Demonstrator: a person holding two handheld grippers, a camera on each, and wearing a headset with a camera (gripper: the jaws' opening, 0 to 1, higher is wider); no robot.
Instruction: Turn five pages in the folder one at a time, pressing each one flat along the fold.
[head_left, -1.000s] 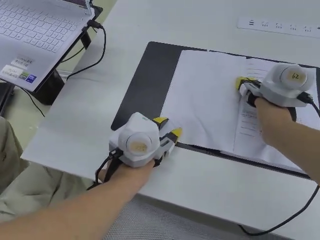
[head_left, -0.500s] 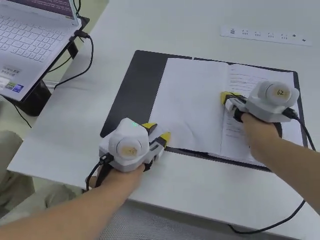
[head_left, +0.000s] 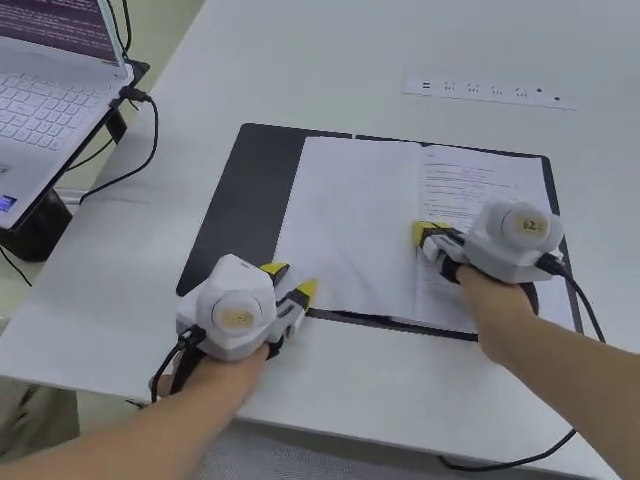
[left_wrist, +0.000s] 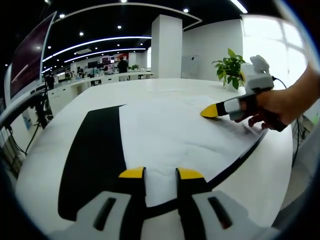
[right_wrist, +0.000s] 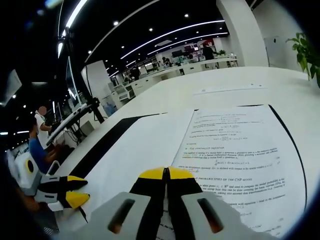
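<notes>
A black folder (head_left: 245, 200) lies open on the white table, with a blank white page (head_left: 345, 220) on its left half and a printed page (head_left: 485, 185) on its right. My right gripper (head_left: 422, 236) is shut with nothing in it. Its yellow tips (right_wrist: 165, 173) rest on the fold between the two pages, about halfway down. My left gripper (head_left: 290, 281) sits at the near left corner of the blank page (left_wrist: 165, 135). Its jaws (left_wrist: 161, 173) stand slightly apart over the page's near edge, holding nothing. The right gripper (left_wrist: 212, 111) also appears in the left gripper view.
A laptop (head_left: 40, 100) on a stand is at the far left, with a black cable (head_left: 135, 160) trailing toward the folder. A white power strip (head_left: 490, 90) lies beyond the folder. The table's near edge runs just below my hands.
My right gripper has slid toward me along the fold, from near its far end to about the middle. The left gripper stays at the page's near corner. The head camera has shifted.
</notes>
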